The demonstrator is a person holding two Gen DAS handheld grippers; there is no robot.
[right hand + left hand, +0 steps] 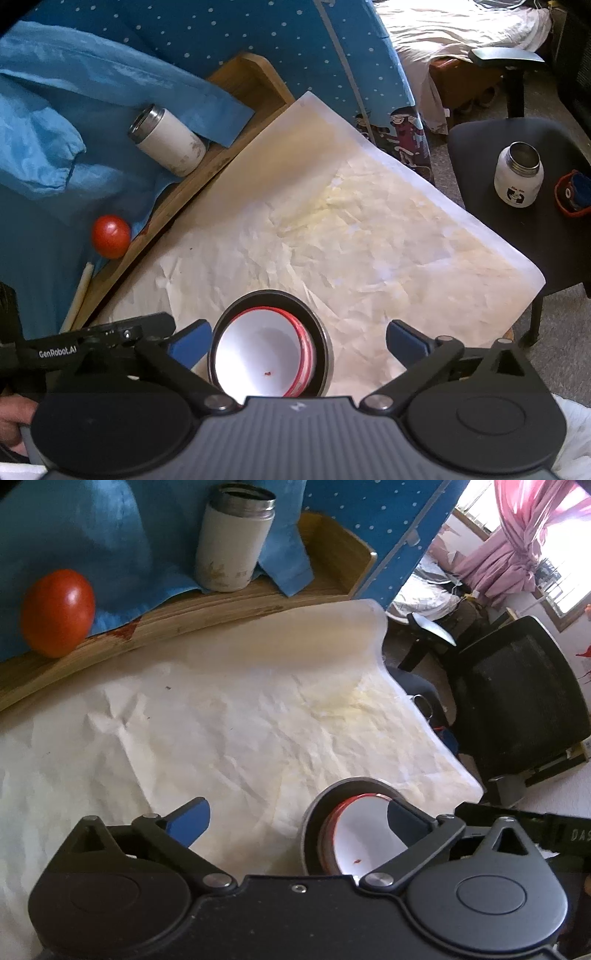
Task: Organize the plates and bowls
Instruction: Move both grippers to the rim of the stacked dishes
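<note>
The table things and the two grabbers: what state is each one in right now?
White bowl: nested inside the dark bowl, a red speck in it.
Dark bowl: upright on the paper.
Flask: upright, lid off.
Tomato: whole, resting on the wooden tray.
Left gripper: open, holding nothing.
Right gripper: open, holding nothing.

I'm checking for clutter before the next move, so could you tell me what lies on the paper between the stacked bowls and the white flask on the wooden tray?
Only bare, crumpled paper lies between the stacked bowls and the white flask; the right wrist view shows it best.
</note>
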